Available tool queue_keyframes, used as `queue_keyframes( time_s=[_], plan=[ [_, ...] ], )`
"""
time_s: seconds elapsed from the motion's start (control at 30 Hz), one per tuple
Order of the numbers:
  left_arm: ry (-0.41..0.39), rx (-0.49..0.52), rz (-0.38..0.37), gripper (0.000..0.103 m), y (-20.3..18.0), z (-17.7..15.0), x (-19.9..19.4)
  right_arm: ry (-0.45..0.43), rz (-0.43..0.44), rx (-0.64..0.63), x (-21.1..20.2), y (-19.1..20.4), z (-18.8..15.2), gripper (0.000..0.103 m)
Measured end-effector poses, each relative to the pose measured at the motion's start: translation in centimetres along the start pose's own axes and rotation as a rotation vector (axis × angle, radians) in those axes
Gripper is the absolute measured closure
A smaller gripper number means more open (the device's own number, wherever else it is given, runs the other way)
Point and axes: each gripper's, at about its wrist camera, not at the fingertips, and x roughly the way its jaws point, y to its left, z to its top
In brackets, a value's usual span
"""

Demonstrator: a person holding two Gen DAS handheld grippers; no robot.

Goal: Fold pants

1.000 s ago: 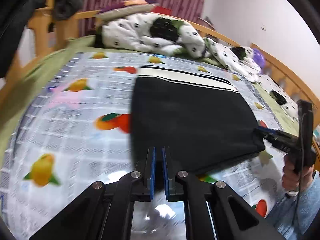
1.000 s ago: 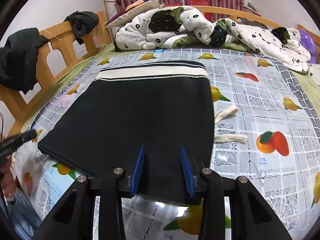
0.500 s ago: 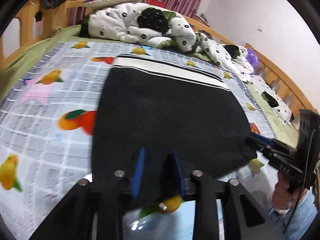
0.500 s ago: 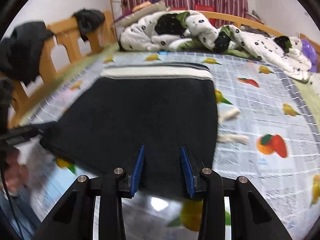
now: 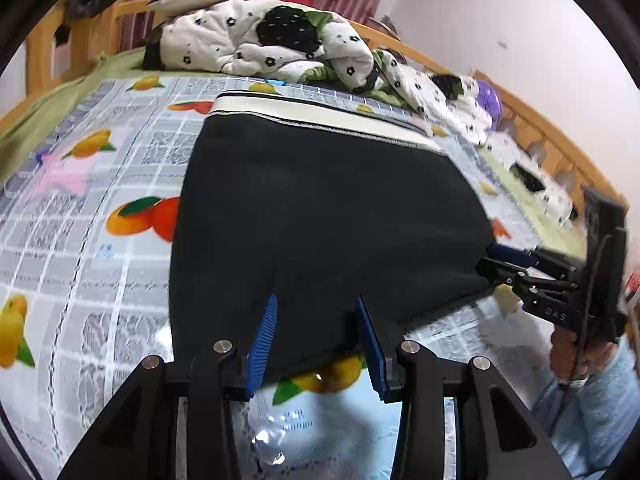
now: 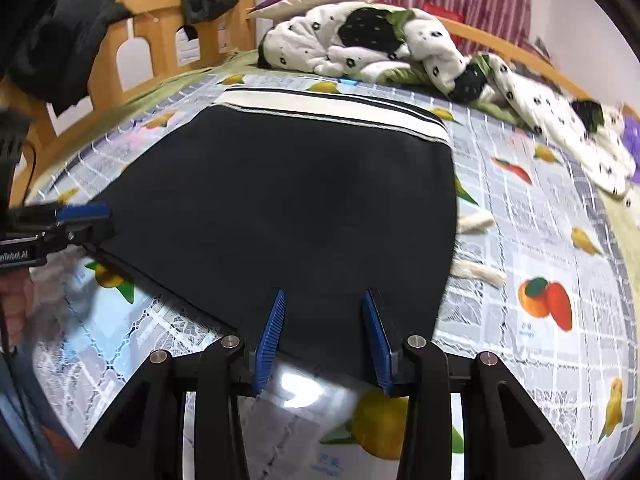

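Black pants [image 5: 320,216] with a cream and black striped waistband [image 5: 312,116] lie folded flat on the fruit-print bed cover; they also show in the right wrist view [image 6: 288,208]. My left gripper [image 5: 318,312] is open, its blue pads over the near hem by the left corner. My right gripper [image 6: 324,308] is open over the near hem by the right corner. Each gripper shows at the edge of the other's view, the right gripper [image 5: 504,258] and the left gripper [image 6: 80,216]. White drawstring ends [image 6: 476,244] stick out at the right side.
A white and black spotted quilt [image 6: 380,44] is heaped at the far end of the bed. A wooden bed rail [image 6: 132,40] with dark clothes hung on it runs along the left. The fruit-print cover [image 6: 552,240] surrounds the pants.
My left gripper has opened from shut and let go of the pants' near hem. Both grippers have shifted slightly; the pants lie flat.
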Motion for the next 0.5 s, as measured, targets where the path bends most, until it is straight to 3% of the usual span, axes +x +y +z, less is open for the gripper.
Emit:
queue_keyframes(
  time_s=[0.07, 0.23, 0.33, 0.5],
  plan=[
    [-0.007, -0.048, -0.010, 0.060, 0.6, 0.6, -0.6, 0.009, -0.009, 0.049, -0.4, -1.0, 0.2, 0.064],
    [-0.029, 0.012, 0.161, 0.059, 0.3, 3.2, 0.1, -0.041, -0.070, 0.133, -0.9, -2.4, 2.1, 0.062],
    [0.010, 0.029, 0.204, 0.059, 0.1, 5.8, 1.8, -0.058, -0.093, 0.134, -0.1, -2.8, 4.5, 0.059],
    [-0.004, 0.198, 0.287, 0.059, -1.4, 10.5, 4.1, -0.020, -0.118, 0.115, 2.5, -3.9, 10.4, 0.059]
  ],
)
